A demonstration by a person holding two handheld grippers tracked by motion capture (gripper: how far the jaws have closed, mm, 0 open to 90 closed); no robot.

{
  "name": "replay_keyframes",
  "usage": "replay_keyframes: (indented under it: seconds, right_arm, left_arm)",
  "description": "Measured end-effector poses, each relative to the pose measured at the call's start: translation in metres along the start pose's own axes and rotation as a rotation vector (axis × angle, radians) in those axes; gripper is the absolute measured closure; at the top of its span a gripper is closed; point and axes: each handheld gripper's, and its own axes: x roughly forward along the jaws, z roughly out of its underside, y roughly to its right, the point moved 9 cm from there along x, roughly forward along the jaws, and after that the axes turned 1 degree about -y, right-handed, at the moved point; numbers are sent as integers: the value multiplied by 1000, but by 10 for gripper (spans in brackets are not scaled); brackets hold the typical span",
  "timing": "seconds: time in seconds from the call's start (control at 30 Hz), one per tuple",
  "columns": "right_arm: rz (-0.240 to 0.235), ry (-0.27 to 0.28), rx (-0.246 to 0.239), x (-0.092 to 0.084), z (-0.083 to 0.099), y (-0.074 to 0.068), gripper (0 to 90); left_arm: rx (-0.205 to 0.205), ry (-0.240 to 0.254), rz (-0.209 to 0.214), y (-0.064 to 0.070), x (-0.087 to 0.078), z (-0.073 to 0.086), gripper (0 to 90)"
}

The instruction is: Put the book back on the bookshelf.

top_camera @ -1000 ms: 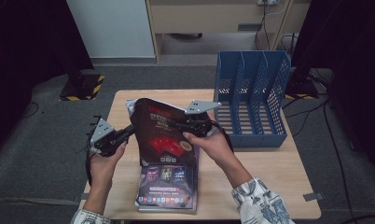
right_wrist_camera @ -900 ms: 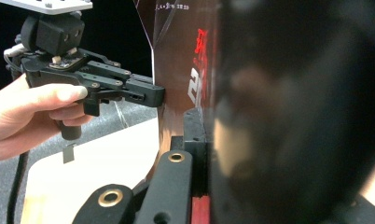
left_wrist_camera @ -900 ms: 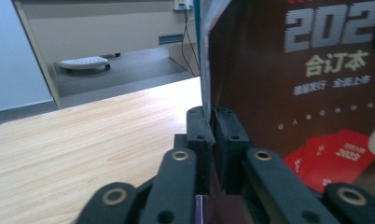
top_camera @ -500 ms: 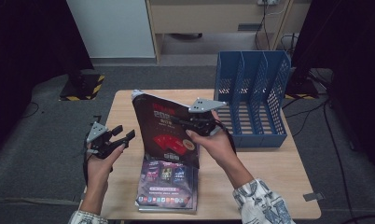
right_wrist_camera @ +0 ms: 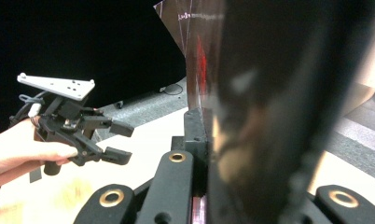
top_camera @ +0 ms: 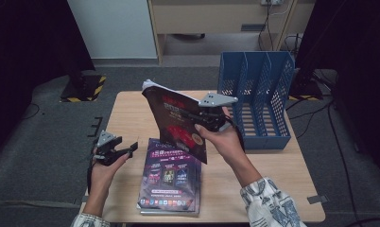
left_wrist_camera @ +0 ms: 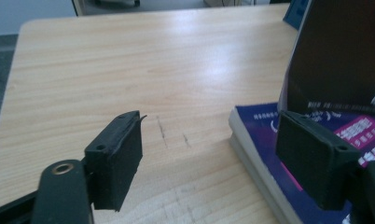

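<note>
Two grippers in play: right gripper is clamped on the dark red magazine, left gripper is free.
Step in hand: I judge it as filing the lifted magazine into the blue file rack, with more copies to follow.
Right jaws: fully closed on the magazine's edge; in the right gripper view the cover stands pinched against the near jaw, so the grip looks firm.
Left jaws: they have just been opening, and now stand well apart with nothing between them; in the left gripper view the pads hover over bare table.
Magazine position: held up off the table, tilted, spine end high, above the stack of purple magazines and just left of the rack.
Stack position: flat on the table near the front edge, between my two hands; its corner sits just beside the left gripper's far pad.
Rack: upright at the right rear of the table, its slots open towards the top; all the slots I can see look unfilled.
Doing it well: I turn the magazine upright before it reaches the rack, lead with the lower edge, and aim at one slot, not a divider.
Risk: a one-edge grip lets the pages droop and fan; I move slowly and let go only once the bottom rests inside.
Left hand's part: I keep it low and clear of the swing, ready at the stack.
</note>
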Motion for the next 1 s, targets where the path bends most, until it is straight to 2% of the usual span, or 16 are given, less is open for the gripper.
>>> replay_keyframes:
  seconds: [0.13,0.33,0.7,0.9,1.0]
  right_arm:
    - [9,7,-2,-3,-4,2,871]
    - [33,13,-9,-10,-14,6,870]
    - [84,25,-13,-18,-30,24,870]
    - [94,43,-8,-25,-40,25,870]
    - [98,48,-8,-27,-44,26,871]
  left_arm:
    - [-8,-21,3,0,3,5,187]
    - [4,-35,2,1,5,7,175]
    - [0,-43,-9,-4,5,12,171]
    - [13,-59,-14,-3,8,15,160]
    - [7,-74,-20,-5,10,19,130]
